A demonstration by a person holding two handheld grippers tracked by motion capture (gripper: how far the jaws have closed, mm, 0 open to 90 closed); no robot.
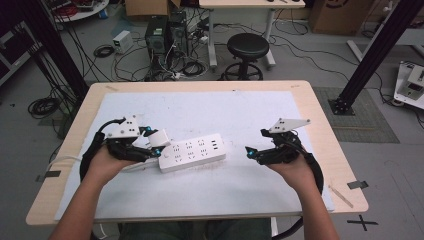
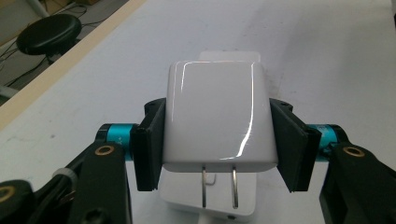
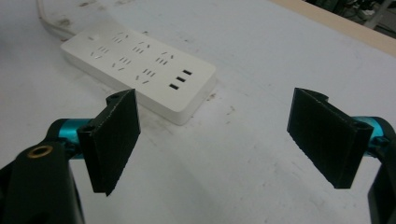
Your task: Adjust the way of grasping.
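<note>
A white power strip (image 1: pixel 192 151) lies on the white mat in the middle of the table, its cord leading off to the left. My left gripper (image 1: pixel 156 143) is shut on a white plug adapter (image 2: pixel 217 116), held just above the strip's left end (image 2: pixel 210 198) with its two metal prongs (image 2: pixel 218 187) pointing down at it. The black pads (image 2: pixel 150 144) press on both sides of the adapter. My right gripper (image 1: pixel 254 151) stands open to the right of the strip, nothing between its pads (image 3: pixel 116 140). The strip (image 3: pixel 140 70) lies ahead of it with several sockets and USB ports.
The white mat (image 1: pixel 210 200) covers most of the wooden table (image 1: pixel 320 125). Behind the table stand a black stool (image 1: pixel 247 47), computer cases (image 1: pixel 165 32) and loose cables on the floor. A black frame post (image 1: pixel 370 55) rises at the right.
</note>
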